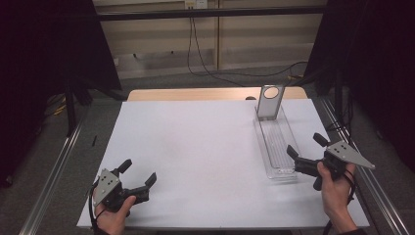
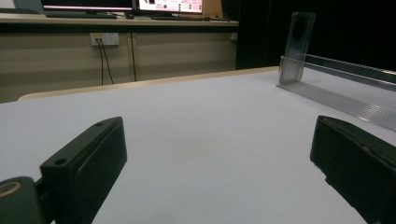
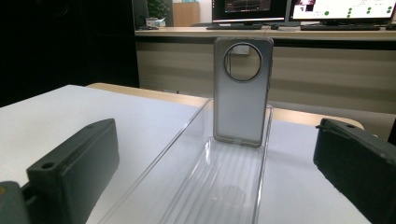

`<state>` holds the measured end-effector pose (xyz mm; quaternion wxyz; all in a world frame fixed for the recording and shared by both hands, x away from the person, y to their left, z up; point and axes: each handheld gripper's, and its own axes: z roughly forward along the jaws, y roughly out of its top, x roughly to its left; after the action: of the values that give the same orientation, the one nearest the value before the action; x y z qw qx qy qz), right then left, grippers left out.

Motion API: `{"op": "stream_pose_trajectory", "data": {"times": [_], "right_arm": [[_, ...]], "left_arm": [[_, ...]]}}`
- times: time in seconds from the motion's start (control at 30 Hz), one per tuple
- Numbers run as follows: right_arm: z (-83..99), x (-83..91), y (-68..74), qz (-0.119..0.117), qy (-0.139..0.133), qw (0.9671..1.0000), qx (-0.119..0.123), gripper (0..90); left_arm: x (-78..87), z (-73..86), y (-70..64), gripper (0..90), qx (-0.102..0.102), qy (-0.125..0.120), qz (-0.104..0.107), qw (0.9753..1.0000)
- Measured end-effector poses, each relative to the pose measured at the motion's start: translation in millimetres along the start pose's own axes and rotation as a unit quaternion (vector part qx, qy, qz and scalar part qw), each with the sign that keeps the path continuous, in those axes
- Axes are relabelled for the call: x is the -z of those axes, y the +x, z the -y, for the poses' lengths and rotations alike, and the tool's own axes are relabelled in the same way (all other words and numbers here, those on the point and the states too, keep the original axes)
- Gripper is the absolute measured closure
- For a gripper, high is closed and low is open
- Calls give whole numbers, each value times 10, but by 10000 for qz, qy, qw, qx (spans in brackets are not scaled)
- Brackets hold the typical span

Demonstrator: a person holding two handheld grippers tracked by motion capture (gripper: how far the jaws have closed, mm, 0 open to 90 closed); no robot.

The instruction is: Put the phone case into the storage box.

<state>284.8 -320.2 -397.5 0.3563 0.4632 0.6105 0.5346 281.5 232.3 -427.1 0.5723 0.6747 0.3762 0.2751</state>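
My right gripper [image 1: 304, 151], jaws spread, faces the phone case [image 3: 243, 91] upright at the clear tray's [image 3: 189, 140] far end: light, thin, slippery, best pinched across its side edges.

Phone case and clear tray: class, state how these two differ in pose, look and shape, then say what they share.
The phone case stands upright; the clear tray lies flat on the table. The phone case is frosted grey with a round hole near its top; the clear tray is see-through with a ribbed floor. The phone case is a short slab; the clear tray is long and narrow. Both sit at the table's right side, the case at the tray's far end.
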Motion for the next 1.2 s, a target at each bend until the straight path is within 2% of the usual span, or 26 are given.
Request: {"op": "stream_pose_trajectory", "data": {"times": [0.3,0.5,0.7,0.8,0.93,1.2], "right_arm": [[148,173,0,73,128,9999,-3,0],[216,287,-1,52,64,9999,-80,0],[284,376,26,65,124,9999,-55,0],[319,427,26,64,137,9998,-117,0],[355,495,22,181,118,9997,-103,0],[484,590,40,367,308,9988,-37,0]], "left_arm": [[9,-1,-13,38,3,2,-9,10000],[11,8,-18,40,42,26,-11,10000],[31,13,-8,40,57,26,-37,10000],[50,5,-18,40,46,10,-31,10000],[58,7,-38,40,40,16,2,10000],[64,6,-21,40,62,39,-46,10000]]}}
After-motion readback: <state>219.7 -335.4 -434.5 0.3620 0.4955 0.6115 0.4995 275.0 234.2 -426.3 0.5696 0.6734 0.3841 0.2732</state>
